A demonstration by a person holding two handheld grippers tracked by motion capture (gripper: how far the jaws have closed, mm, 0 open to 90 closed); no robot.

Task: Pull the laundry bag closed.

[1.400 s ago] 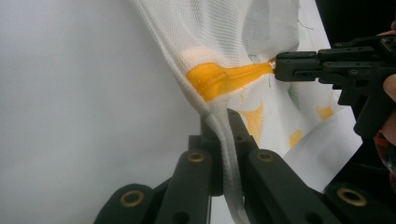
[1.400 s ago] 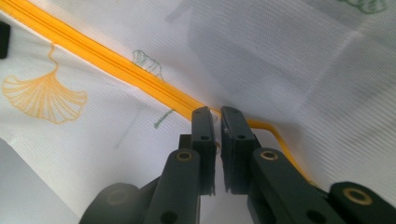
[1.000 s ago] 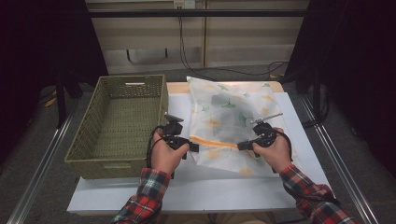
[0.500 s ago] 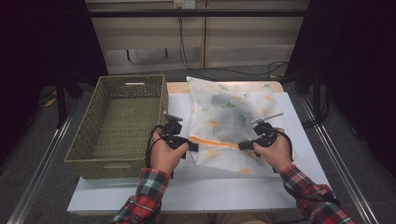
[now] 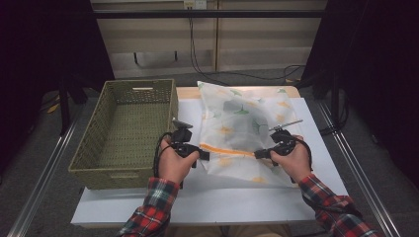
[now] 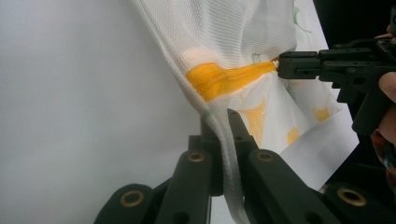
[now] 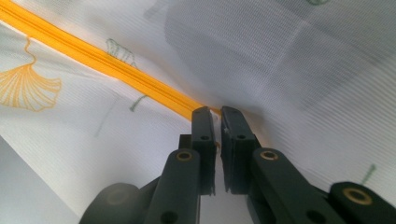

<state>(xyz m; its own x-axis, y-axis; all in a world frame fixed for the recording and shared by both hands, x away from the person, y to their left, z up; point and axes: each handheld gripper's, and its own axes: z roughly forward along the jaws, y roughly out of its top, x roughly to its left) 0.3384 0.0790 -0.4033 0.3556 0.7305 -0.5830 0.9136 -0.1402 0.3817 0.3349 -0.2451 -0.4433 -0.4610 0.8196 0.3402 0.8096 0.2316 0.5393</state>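
bag: white mesh bag (image 5: 240, 129) with leaf print, lying on the white table (image 5: 207, 197) just right of the basket, near end lifted a bit between the two grippers
bag contents: dark shape inside, seen through the mesh, can't tell what it is
zipper: orange zipper (image 5: 228, 150) runs across the bag's near part, stretched between the two grippers
left gripper: left gripper (image 5: 203, 155) at the bag's left edge, beside the basket's right wall; jaws pressed together on the bag's white edge seam, cloth runs down between them in the left gripper view (image 6: 227, 135)
right gripper: right gripper (image 5: 258, 154) at the right end of the zipper, on the far side of the bag from the basket; jaws nearly closed with a thin slit between, tips at the zipper end (image 7: 215, 122); looks like pinching the zipper end, the pull itself too small to tell
basket: green woven basket (image 5: 101, 143) on the table's left part, touching or just beside the bag's left edge
hands: one hand on each gripper, plaid sleeves (image 5: 155, 205) coming in at the near edge of the table
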